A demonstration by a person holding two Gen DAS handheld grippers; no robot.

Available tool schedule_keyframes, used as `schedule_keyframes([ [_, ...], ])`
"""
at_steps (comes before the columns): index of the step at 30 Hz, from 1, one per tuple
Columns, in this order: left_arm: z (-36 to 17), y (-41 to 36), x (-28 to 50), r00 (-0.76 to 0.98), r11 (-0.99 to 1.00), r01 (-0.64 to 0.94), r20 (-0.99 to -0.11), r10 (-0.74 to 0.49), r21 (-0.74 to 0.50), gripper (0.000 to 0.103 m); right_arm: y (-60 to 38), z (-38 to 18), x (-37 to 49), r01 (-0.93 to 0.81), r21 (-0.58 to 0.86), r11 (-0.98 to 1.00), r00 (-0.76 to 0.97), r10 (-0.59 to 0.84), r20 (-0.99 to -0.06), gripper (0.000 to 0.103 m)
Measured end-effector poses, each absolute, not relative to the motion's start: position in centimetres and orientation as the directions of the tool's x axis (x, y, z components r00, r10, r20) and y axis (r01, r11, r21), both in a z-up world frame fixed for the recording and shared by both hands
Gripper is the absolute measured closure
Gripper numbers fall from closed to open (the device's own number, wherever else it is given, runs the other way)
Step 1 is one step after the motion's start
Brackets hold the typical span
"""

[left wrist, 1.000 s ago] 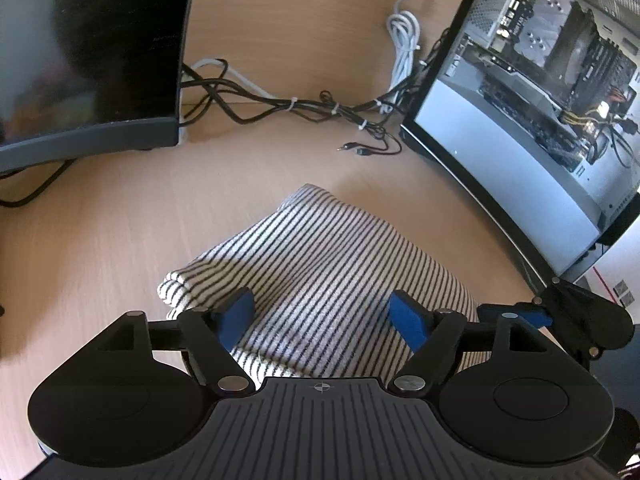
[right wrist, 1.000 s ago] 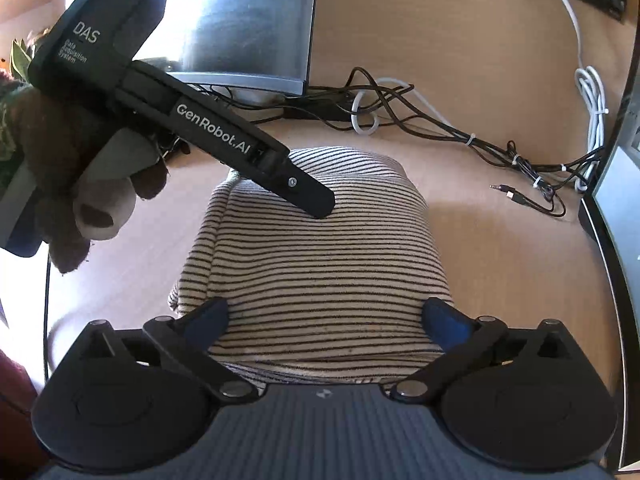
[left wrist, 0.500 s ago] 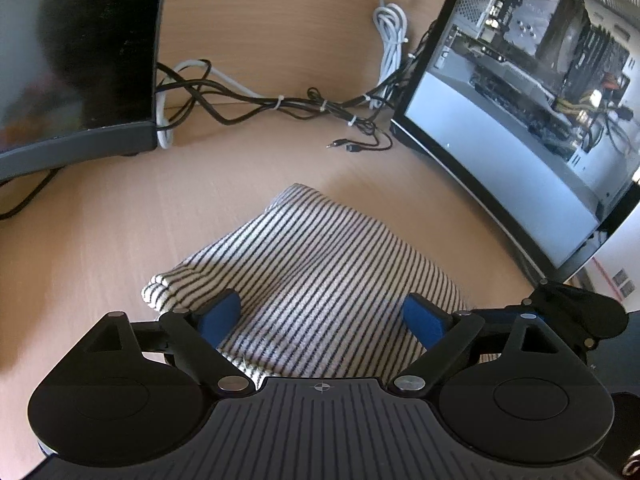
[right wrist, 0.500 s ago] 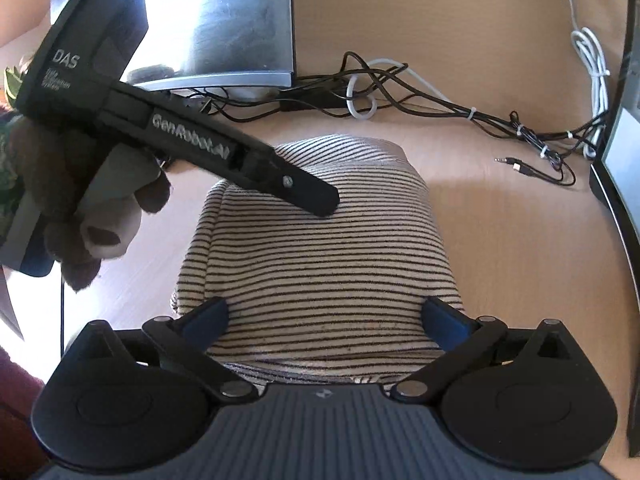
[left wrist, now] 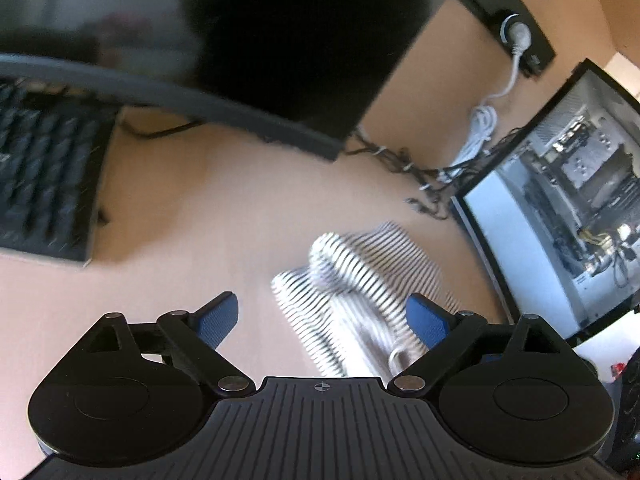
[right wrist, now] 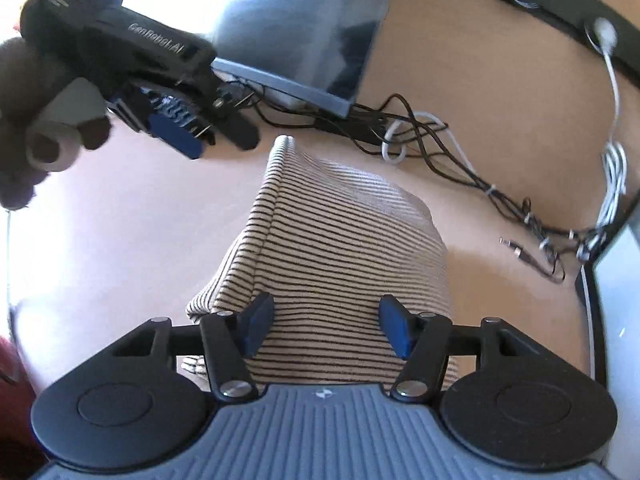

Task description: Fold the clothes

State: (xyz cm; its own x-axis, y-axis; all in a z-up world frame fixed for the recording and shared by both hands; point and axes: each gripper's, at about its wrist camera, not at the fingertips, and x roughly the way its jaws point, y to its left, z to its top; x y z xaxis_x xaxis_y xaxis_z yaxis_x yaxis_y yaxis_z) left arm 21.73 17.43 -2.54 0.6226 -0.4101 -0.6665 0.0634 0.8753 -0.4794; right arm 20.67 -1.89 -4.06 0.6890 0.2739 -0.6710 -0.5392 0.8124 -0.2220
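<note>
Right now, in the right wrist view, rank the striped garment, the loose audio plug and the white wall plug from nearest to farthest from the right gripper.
1. Striped garment, between the right gripper's jaws.
2. Loose audio plug, on the desk, right.
3. White wall plug, upper right, in the black strip.

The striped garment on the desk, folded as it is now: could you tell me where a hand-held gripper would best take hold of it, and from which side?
Probably at the near edge of the striped garment, approached from the camera side. The layers stack there into a thick hem that the right hand-held gripper already straddles. The far end tapers to a raised, looser peak, and cables lie just beyond it.
</note>
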Motion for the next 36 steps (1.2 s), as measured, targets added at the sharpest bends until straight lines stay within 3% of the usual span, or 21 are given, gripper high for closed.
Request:
schedule_keyframes([
  [3, -3.0, 18.2, 20.6, 0.613, 0.879, 0.032, -0.686, -0.393, -0.475, 0.008, -1.4, -3.0, 20.1, -0.532, -0.241, 0.812, 0.713, 0.275, -0.644, 0.041],
  [6, -3.7, 19.3, 20.0, 0.601, 0.866, -0.009, -0.694, -0.395, -0.500, 0.007, -0.4, -2.8, 18.6, -0.551, -0.254, 0.795, 0.727, 0.307, -0.614, 0.019],
  [9, -4.4, 19.8, 19.7, 0.585, 0.856, -0.038, -0.707, -0.399, -0.515, 0.007, 1.7, -4.1, 17.2, -0.585, -0.300, 0.753, 0.718, 0.309, -0.623, 0.019],
  [12, -4.8, 19.7, 19.4, 0.577, 0.856, -0.035, -0.710, -0.405, -0.516, 0.007, 3.9, -7.0, 16.5, -0.569, -0.465, 0.678, 0.765, 0.230, -0.601, 0.019],
  [14, -4.8, 19.7, 19.2, 0.573, 0.855, -0.030, -0.710, -0.410, -0.518, 0.007, 3.9, -7.6, 16.7, -0.543, -0.500, 0.675, 0.789, 0.204, -0.580, 0.030],
  [16, -4.8, 19.8, 18.9, 0.571, 0.855, -0.024, -0.709, -0.414, -0.519, 0.006, 3.0, -6.3, 17.2, -0.533, -0.442, 0.721, 0.784, 0.226, -0.578, 0.056],
  [18, -4.9, 19.9, 18.6, 0.568, 0.854, -0.022, -0.709, -0.418, -0.521, 0.006, 1.4, -4.1, 17.7, -0.534, -0.351, 0.769, 0.769, 0.268, -0.581, 0.075],
  [19, -5.0, 20.0, 18.5, 0.566, 0.852, -0.024, -0.710, -0.419, -0.523, 0.006, 0.9, -3.3, 17.6, -0.525, -0.351, 0.776, 0.778, 0.268, -0.569, 0.078],
  [22, -5.2, 20.1, 18.4, 0.560, 0.848, -0.032, -0.712, -0.423, -0.529, 0.006, 0.3, -1.7, 17.3, -0.508, -0.422, 0.751, 0.810, 0.250, -0.530, 0.081],
  [27, -4.4, 19.2, 18.6, 0.566, 0.846, 0.005, -0.696, -0.442, -0.534, 0.006, 1.9, -3.2, 16.3, -0.592, -0.426, 0.684, 0.750, 0.275, -0.601, 0.081],
  [31, -2.3, 17.9, 19.0, 0.588, 0.846, 0.076, -0.661, -0.466, -0.528, 0.006, 4.5, -7.0, 14.8, -0.616, -0.464, 0.636, 0.737, 0.259, -0.624, 0.073],
  [36, 0.7, 14.9, 20.8, 0.588, 0.811, 0.235, -0.586, -0.557, -0.535, 0.009, 5.6, -7.3, 13.9, -0.608, -0.477, 0.635, 0.746, 0.250, -0.617, 0.069],
])
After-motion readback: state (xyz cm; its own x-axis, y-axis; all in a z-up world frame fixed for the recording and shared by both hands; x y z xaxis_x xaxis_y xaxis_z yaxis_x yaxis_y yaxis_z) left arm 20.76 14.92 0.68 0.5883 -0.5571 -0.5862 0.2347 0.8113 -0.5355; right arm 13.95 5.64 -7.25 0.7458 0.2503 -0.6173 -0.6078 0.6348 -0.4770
